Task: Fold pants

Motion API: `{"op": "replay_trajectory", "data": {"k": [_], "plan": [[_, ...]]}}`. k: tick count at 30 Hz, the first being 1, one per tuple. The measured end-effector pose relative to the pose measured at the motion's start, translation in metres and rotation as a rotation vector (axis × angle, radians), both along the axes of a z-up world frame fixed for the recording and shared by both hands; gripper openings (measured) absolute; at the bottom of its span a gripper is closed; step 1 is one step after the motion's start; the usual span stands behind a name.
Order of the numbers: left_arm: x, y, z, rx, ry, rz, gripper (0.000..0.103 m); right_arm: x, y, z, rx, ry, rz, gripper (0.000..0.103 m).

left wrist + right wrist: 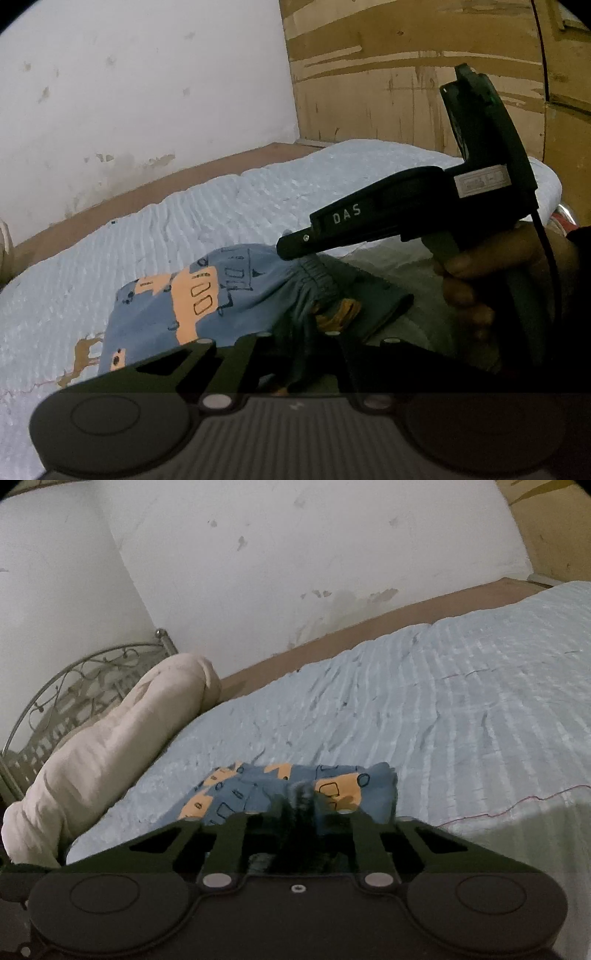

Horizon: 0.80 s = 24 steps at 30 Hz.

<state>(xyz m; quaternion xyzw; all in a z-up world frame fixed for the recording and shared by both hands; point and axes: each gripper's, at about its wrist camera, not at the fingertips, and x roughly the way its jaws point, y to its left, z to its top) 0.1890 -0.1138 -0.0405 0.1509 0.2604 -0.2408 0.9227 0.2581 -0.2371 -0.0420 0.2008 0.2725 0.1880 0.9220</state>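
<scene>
In the left wrist view, going from left to right: a stained white wall (147,74) rises behind the bed; a brown strip of bed base (155,188) runs beneath it; the pale blue ribbed bedspread (147,240) fills the middle ground; on it lie the pants (177,310), blue with orange blocks and dark outlined shapes, rumpled, their gathered waistband end drawn toward the camera. The left gripper (306,350) is clenched on the pants, dark cloth bunched between its closed fingers; the fabric rises from the bedspread into that grip. Further right, the right gripper (291,247) reaches in from the right edge (its body bears the letters DAS), its tip touching the upper edge of the pants near the waistband, and it blocks part of the bedspread behind; the person's right hand (476,280) wraps its handle. A brown plywood panel (406,74) stands at the far right.

In the right wrist view, a curled metal headboard (74,686) sits at the far left; a cream bolster pillow (110,749) lies against it along the bed's edge; the pants (236,797) lie just ahead of the right gripper (301,812), which grasps a dark fold of them between closed fingers; the bedspread (461,720) stretches away to the right, a thin red thread (517,805) trailing across it.
</scene>
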Motion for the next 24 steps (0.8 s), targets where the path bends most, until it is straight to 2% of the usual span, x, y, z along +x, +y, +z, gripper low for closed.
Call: {"op": "replay_trajectory", "data": {"k": [4,10,13,17,22,24], "plan": [[-0.005,0.0,0.005,0.001,-0.015,-0.003,0.002,-0.006,-0.004,0.006,0.016,-0.025,-0.019,0.011],[-0.01,0.0,0.015,-0.036,-0.027,-0.023,0.002,-0.014,-0.014,0.025,0.023,-0.062,-0.053,0.011],[-0.01,-0.005,0.01,-0.03,-0.012,-0.034,0.002,-0.014,-0.015,0.025,-0.004,-0.046,-0.075,0.011],[-0.005,-0.005,0.002,-0.031,0.027,-0.041,0.003,-0.01,-0.016,0.008,-0.035,0.017,-0.101,0.011],[-0.003,0.005,0.007,-0.081,0.062,-0.045,0.008,-0.015,-0.018,0.0,-0.026,0.038,-0.126,0.021],[-0.002,0.01,0.01,-0.101,0.069,-0.037,0.021,-0.017,-0.017,0.001,-0.04,0.032,-0.14,0.031]]}}
